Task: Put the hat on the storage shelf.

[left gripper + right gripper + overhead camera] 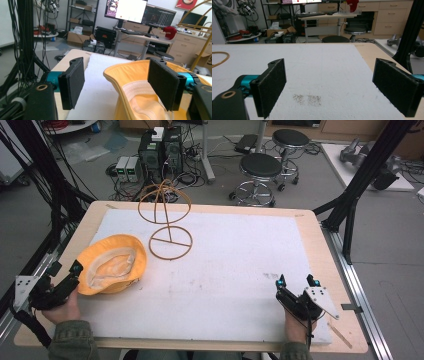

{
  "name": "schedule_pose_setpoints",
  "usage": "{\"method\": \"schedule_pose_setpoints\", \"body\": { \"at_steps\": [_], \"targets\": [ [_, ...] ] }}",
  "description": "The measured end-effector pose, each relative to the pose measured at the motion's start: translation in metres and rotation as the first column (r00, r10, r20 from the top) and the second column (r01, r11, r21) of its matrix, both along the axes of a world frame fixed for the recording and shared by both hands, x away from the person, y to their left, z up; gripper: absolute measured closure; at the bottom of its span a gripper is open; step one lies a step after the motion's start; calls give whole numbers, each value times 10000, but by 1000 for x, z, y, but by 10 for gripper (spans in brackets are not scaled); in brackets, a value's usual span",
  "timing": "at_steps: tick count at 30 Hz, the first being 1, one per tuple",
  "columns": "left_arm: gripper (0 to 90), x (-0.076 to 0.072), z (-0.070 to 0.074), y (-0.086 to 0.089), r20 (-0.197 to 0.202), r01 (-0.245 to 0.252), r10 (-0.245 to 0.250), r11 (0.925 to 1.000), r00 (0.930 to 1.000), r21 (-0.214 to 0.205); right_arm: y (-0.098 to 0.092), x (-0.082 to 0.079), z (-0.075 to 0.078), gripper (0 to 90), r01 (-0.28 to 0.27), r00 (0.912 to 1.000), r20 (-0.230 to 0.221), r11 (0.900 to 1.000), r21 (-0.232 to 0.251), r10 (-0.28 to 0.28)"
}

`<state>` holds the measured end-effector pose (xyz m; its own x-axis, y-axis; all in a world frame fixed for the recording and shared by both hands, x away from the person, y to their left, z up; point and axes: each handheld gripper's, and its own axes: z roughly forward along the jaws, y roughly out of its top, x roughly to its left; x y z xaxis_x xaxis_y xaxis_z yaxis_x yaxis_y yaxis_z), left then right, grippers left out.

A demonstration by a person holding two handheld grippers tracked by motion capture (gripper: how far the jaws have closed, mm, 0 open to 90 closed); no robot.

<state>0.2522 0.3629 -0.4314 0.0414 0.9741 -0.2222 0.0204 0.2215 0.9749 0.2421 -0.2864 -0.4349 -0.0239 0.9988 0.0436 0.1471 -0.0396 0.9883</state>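
Both jaws wide; left gripper straddles hat brim (untouched).

1. Your 2 grippers, left gripper and right gripper, are black with teal joints.
2. Each carries a grey three-cornered plate and black cable.
3. Your sleeves are olive green.
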Motion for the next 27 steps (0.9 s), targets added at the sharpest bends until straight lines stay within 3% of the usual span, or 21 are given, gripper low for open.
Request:
{"method": "schedule_pose_setpoints", "body": {
  "at_steps": [4, 27],
  "targets": [
    [301, 0, -1, 0, -20, 2, -2, 9998, 10000, -176, 2, 1, 0, 107, -153, 9999, -6, 9998, -108, 153],
    [301, -6, 3, 0, 52, -57, 57, 9999, 10000, 111, 3, 3, 0, 107, -252, 9996, 111, 9996, 90, 251]
  ]
}}
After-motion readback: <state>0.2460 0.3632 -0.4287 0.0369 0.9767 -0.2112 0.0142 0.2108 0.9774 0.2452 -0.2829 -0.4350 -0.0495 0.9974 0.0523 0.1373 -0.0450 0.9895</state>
